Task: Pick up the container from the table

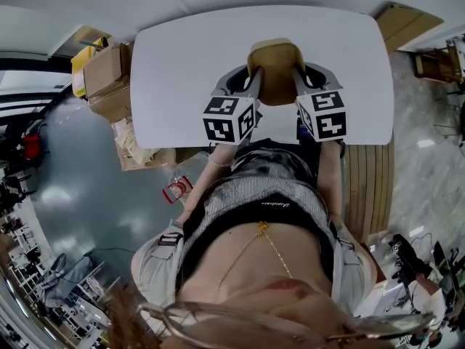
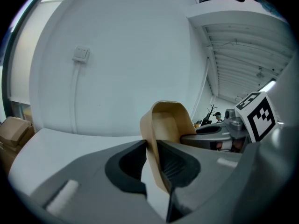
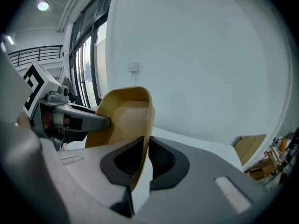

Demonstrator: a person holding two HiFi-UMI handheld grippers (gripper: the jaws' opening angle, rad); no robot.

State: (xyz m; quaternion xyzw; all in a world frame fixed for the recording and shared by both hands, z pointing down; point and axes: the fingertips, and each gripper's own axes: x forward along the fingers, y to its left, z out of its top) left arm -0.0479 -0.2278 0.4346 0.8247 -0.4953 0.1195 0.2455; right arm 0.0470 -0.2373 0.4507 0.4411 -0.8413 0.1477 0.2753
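Person's torso [image 1: 254,217] nearest, left gripper [image 2: 153,148] clamped on the tan container's [image 1: 276,64] left wall, right gripper [image 3: 145,146] clamped on its right wall, container between them over the white table [image 1: 182,64], boxes [image 1: 109,78] left.

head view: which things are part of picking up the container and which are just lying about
In the job: container, left gripper and right gripper clamped on its walls, table.
Lying about: cardboard boxes, red item on the floor.
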